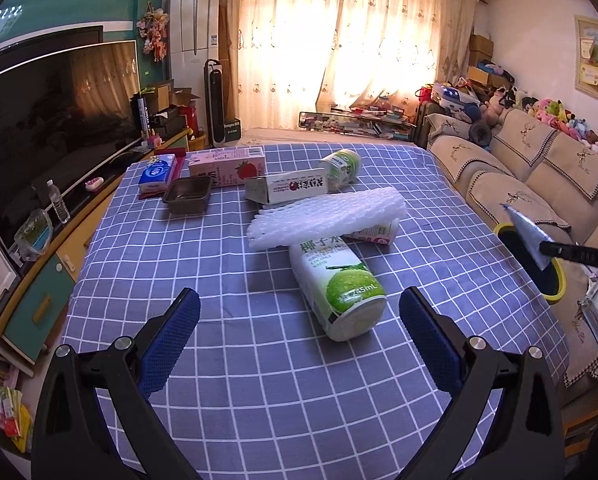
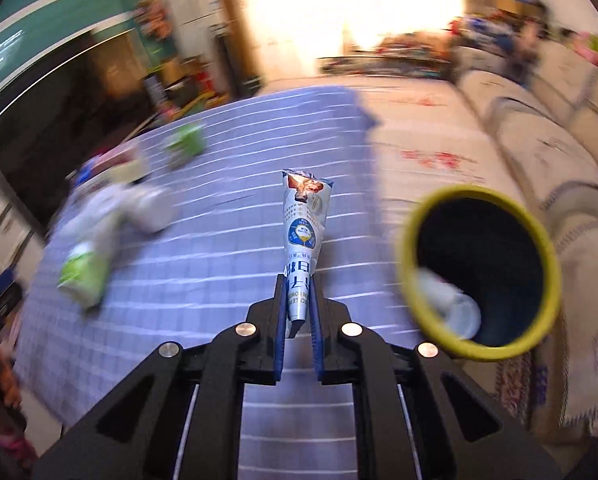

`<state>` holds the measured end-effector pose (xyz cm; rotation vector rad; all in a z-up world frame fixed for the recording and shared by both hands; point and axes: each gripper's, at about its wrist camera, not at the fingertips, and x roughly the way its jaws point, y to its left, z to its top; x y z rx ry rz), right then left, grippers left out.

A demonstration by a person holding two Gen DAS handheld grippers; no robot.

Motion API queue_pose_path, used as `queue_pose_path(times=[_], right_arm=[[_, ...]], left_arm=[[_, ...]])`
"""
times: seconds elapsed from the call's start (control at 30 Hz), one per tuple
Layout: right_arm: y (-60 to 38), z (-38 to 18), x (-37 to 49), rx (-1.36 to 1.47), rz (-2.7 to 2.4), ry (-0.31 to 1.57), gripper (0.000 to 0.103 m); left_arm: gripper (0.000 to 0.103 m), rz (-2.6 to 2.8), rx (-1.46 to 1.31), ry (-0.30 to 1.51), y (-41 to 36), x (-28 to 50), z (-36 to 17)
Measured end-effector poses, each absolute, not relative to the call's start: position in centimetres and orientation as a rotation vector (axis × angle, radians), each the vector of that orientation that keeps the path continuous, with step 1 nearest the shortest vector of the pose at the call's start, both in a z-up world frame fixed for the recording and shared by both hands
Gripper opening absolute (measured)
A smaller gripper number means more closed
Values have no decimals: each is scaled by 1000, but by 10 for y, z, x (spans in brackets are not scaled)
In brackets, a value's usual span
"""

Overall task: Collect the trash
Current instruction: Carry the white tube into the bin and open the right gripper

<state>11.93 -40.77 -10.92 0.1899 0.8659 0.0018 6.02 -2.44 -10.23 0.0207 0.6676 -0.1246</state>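
My left gripper (image 1: 299,304) is open and empty, low over the blue checked tablecloth (image 1: 259,380), with a lying coconut-water bottle (image 1: 337,284) just ahead between its fingers. White foam netting (image 1: 327,218) lies across the bottle's far end. My right gripper (image 2: 297,284) is shut on a silver-blue cone wrapper (image 2: 305,224) and holds it above the cloth, left of the yellow-rimmed bin (image 2: 479,272). In the left wrist view the wrapper (image 1: 529,236) hangs in front of the bin (image 1: 555,280) at the table's right edge.
Further back lie a second coconut bottle (image 1: 341,166), a small opened carton (image 1: 287,188), a pink strawberry milk carton (image 1: 227,168), a dark tray (image 1: 188,196) and a blue tissue pack (image 1: 157,174). A sofa (image 1: 539,184) runs along the right, a TV (image 1: 55,120) on the left.
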Motion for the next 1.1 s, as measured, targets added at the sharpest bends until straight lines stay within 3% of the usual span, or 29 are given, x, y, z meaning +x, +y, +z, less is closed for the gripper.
queue_pose_path(times=[0.33, 0.43, 0.5, 1.1], right_arm=[[-507, -167, 150, 227, -262, 984, 12], [-519, -182, 154, 246, -287, 1007, 17], [-526, -188, 157, 261, -303, 1013, 28], [-508, -177, 157, 260, -225, 973, 35]], left_arm=[[98, -134, 26, 710, -40, 77, -110], [98, -138, 35, 724, -47, 82, -114], [98, -142, 40, 729, -50, 85, -116], [98, -97, -31, 823, -53, 136, -139]])
